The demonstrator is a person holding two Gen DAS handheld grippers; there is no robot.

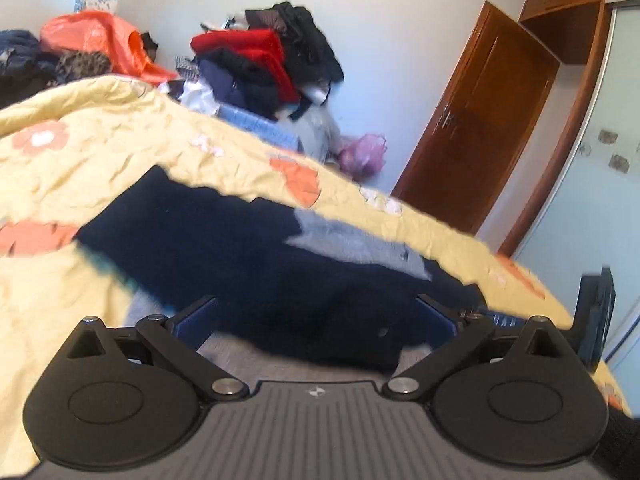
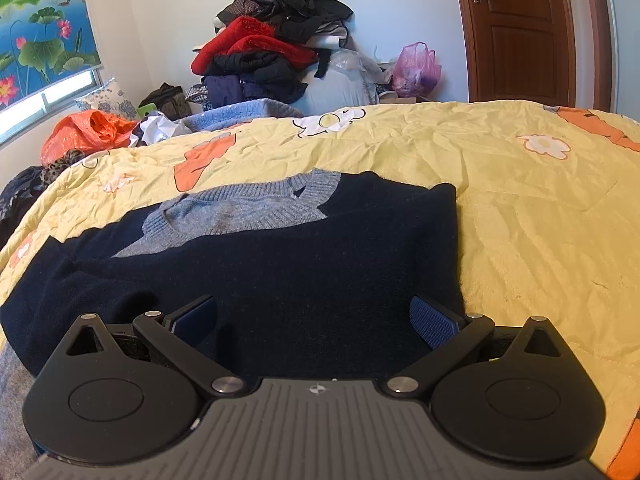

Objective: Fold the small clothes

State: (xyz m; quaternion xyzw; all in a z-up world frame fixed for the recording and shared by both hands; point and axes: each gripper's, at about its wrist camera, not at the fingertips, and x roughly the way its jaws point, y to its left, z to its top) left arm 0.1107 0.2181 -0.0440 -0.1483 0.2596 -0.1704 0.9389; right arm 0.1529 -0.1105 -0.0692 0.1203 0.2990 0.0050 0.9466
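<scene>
A small knitted sweater [image 2: 280, 264], navy with a grey-blue collar and chest panel [image 2: 248, 212], lies flat on the yellow flowered bedspread [image 2: 520, 208]. One sleeve is folded across its front. My right gripper [image 2: 316, 320] stands open low over the sweater's near hem, with nothing between its blue pads. The left wrist view is tilted and blurred. There the same sweater [image 1: 248, 256] fills the middle, and my left gripper [image 1: 316, 320] is open just above its near edge. The other gripper [image 1: 596, 312] shows at the right edge of that view.
A tall heap of red, black and navy clothes [image 2: 272, 48] rises behind the bed. An orange plastic bag [image 2: 80, 132] lies at the left, a pink bag [image 2: 416, 68] beside the brown door [image 2: 520, 32]. The right half of the bedspread is bare.
</scene>
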